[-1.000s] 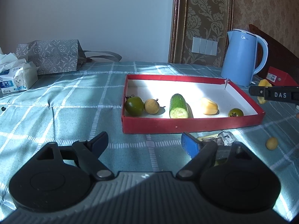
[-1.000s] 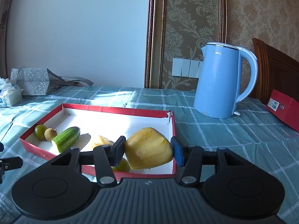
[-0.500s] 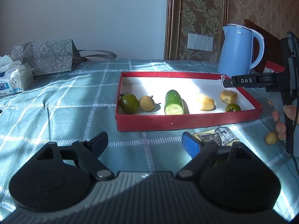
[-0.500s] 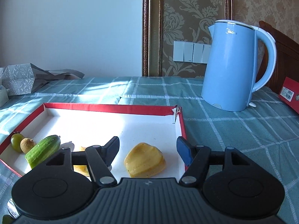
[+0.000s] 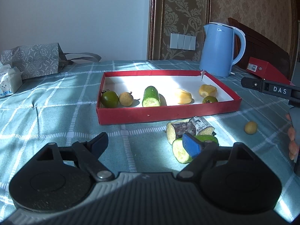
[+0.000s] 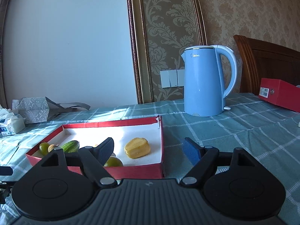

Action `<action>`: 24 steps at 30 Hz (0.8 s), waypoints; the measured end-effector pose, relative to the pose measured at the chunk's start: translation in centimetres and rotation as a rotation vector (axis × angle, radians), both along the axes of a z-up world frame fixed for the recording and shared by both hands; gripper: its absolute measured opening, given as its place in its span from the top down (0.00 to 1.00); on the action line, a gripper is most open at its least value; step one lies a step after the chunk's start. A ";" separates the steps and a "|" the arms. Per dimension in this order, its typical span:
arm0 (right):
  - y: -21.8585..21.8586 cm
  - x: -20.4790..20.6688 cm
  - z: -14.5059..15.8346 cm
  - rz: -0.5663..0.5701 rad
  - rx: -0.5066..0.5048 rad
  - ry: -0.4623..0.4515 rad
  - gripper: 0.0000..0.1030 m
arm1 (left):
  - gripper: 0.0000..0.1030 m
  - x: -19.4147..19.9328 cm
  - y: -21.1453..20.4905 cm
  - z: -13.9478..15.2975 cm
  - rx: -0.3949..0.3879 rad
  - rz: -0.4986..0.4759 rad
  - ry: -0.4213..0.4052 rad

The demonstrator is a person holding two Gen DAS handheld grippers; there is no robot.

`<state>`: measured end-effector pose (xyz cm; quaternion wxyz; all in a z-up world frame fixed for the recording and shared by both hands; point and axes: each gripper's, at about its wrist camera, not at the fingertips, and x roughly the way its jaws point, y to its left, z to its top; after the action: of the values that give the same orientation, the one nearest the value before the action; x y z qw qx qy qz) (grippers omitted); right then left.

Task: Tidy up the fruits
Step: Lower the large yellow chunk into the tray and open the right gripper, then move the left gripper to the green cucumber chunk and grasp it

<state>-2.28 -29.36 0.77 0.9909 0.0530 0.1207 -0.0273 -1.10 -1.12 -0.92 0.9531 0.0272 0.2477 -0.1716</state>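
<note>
My left gripper (image 5: pixel 144 142) fills the bottom of its frame, fingers spread wide and holding nothing. Just past my blue right-hand fingertip (image 5: pixel 191 146), lower right of centre, a cucumber piece (image 5: pixel 181 152) lies on the bench (image 5: pixel 56 116) touching two sugarcane chunks (image 5: pixel 189 128). A small round yellow fruit (image 5: pixel 250 127) sits apart at the right edge. Beyond them, mid-frame, the red tray (image 5: pixel 168 112) holds a green tomato (image 5: pixel 109 99), a tan round fruit (image 5: pixel 126 99), half a cucumber (image 5: pixel 151 99), two yellow pieces (image 5: pixel 182 96) and a smaller green fruit (image 5: pixel 210 99), in a rough row. The blue kettle (image 5: pixel 217 50) stands behind the tray, upper right.

My right gripper (image 6: pixel 150 150) also has its fingers wide apart and empty. One yellow piece (image 6: pixel 137 148) lies in the tray's near right corner, showing in the gap between my fingertips, farther out and free of them.
</note>
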 end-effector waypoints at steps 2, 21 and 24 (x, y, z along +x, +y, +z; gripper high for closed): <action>0.2 -0.4 -0.1 -0.001 -0.006 -0.010 0.22 | 0.18 -0.2 -0.3 -0.1 -0.003 -0.013 0.007; 0.9 -1.1 -0.1 0.024 -0.028 -0.033 0.22 | 0.17 1.0 -4.4 -1.0 0.035 -0.198 0.063; 0.7 -1.1 -0.1 0.028 -0.017 -0.027 0.22 | 0.17 1.2 -5.2 -1.4 0.050 -0.246 0.096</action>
<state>-3.37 -28.63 0.65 0.9931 0.0431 0.1078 -0.0136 0.15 -6.27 -2.35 0.9109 0.0728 0.2919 -0.2823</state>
